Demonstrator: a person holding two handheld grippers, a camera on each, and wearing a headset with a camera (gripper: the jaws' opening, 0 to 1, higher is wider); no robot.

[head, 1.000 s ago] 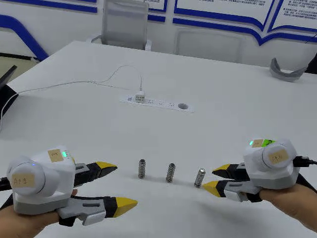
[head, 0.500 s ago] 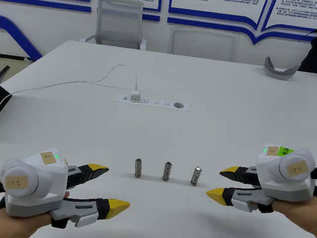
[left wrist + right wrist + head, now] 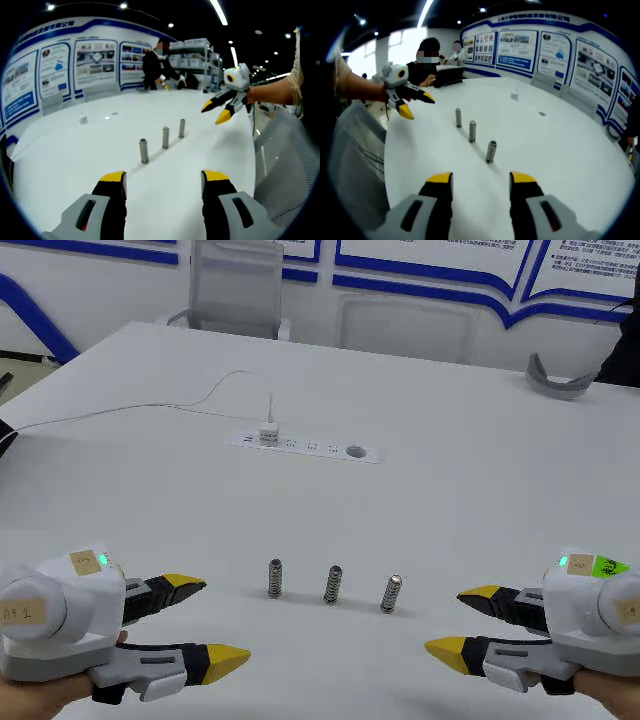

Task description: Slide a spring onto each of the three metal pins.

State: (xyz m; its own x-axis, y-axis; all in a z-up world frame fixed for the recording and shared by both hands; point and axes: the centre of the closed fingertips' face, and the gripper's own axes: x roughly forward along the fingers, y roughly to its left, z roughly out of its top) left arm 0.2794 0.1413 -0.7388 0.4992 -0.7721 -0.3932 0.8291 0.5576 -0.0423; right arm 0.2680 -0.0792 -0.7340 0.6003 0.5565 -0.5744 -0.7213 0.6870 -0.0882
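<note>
Three spring-covered pins [image 3: 333,583] stand on our tabletop [image 3: 450,490]. Left claw [image 3: 222,620] is wide at their 9 o'clock, right claw [image 3: 445,620] wide at 3 o'clock.

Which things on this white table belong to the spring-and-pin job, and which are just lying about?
Job: three upright metal pins with coil springs on them; left gripper, right gripper, both open.
Lying about: white power strip; white plug with cable; grey curved band; grey chair.
</note>
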